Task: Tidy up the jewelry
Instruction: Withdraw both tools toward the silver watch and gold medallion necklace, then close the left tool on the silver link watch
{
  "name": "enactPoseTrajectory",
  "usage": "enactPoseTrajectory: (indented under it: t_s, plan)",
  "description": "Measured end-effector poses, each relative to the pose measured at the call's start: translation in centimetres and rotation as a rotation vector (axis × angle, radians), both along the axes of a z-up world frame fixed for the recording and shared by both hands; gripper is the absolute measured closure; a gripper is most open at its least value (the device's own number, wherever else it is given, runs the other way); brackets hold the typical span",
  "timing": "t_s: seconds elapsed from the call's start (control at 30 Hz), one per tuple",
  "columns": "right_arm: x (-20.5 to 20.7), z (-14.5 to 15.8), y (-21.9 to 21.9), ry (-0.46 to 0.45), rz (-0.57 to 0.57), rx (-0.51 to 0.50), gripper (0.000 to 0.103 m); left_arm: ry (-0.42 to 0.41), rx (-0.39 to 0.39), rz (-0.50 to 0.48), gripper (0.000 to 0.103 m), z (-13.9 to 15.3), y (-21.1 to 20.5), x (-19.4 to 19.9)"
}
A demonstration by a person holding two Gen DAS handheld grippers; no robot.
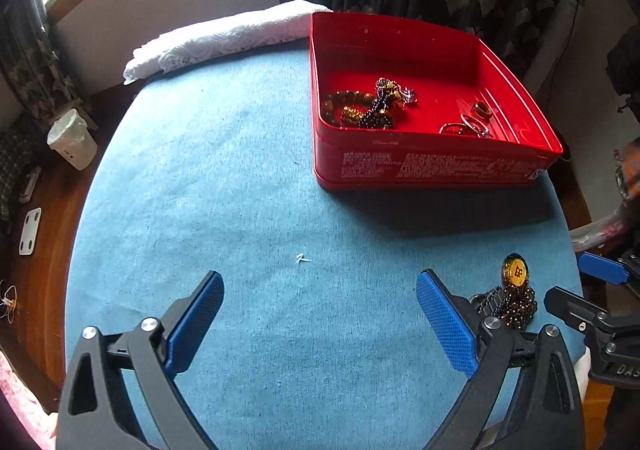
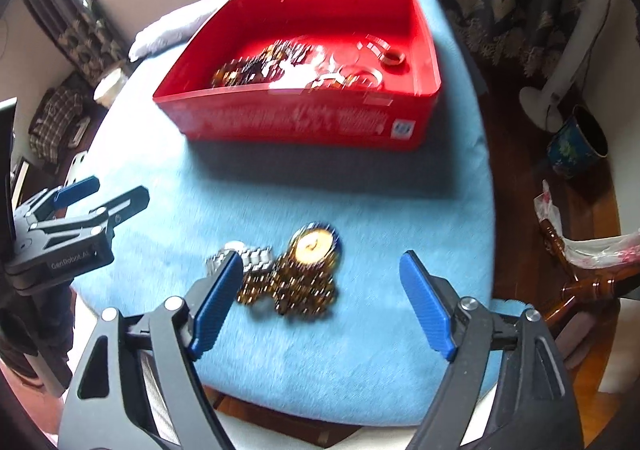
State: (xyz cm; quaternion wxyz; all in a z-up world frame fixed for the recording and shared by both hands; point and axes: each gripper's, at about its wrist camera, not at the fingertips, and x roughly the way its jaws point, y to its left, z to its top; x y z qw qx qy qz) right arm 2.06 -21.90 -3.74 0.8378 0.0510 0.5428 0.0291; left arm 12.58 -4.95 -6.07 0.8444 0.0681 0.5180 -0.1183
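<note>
The gold-brown beaded chain with a round gold charm (image 2: 298, 274) is seen on the blue bench, nearer than the red tin box (image 2: 304, 122), just ahead of the wide-apart, empty right tongs (image 2: 320, 282); the left tongs (image 1: 320, 306), also apart and empty, are farther away.

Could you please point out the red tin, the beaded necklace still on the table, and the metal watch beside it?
red tin (image 1: 420, 166): left wrist view, near printed wall.
beaded necklace (image 2: 308, 282): right wrist view, heap of brown beads.
metal watch (image 2: 256, 256): right wrist view, silver band links.
</note>
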Motion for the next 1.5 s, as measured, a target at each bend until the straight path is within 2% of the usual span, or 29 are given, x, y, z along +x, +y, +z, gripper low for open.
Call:
enactPoseTrajectory:
  t_s: [0.23,0.4,0.73,0.87,1.0,1.1,1.17,1.4,1.47,1.5]
  plan:
    - [-0.6,-1.7,0.8,0.046,0.032,0.010,0.034,0.017,0.008,-0.003,0.009,-1.1,0.0,-0.9]
    - [-0.4,-2.5,0.8,0.067,0.036,0.023,0.035,0.032,0.011,-0.018,0.009,-1.6,-0.4,-1.0]
    - [0.5,-3.8,1.5,0.099,0.050,0.056,0.047,0.052,0.011,-0.042,0.009,-2.2,-0.5,-1.0]
    - [0.6,-4.0,1.2,0.104,0.050,0.072,0.057,0.055,0.011,-0.040,0.009,-2.4,-0.5,-0.9]
    - [0.4,-3.9,1.1,0.106,0.066,0.060,0.062,0.064,0.005,-0.046,0.009,-2.5,-0.6,-0.9]
    - [0.2,-3.7,0.9,0.105,0.070,0.059,0.076,0.063,-0.001,-0.056,0.009,-2.4,-0.9,-1.0]
    - [0.1,-3.5,0.4,0.105,0.070,0.064,0.079,0.061,-0.003,-0.064,0.009,-2.3,-1.1,-1.1]
    - [-0.5,-3.3,-2.5,0.110,0.008,0.039,0.080,0.070,-0.019,-0.105,0.009,-2.4,-2.5,-1.6]
    - [-0.4,-3.3,-3.0,0.114,-0.001,0.027,0.074,0.069,-0.023,-0.120,0.009,-2.4,-3.1,-1.8]
    - [-0.5,-3.3,-3.2,0.117,-0.007,0.011,0.065,0.069,-0.024,-0.130,0.009,-2.4,-3.4,-1.9]
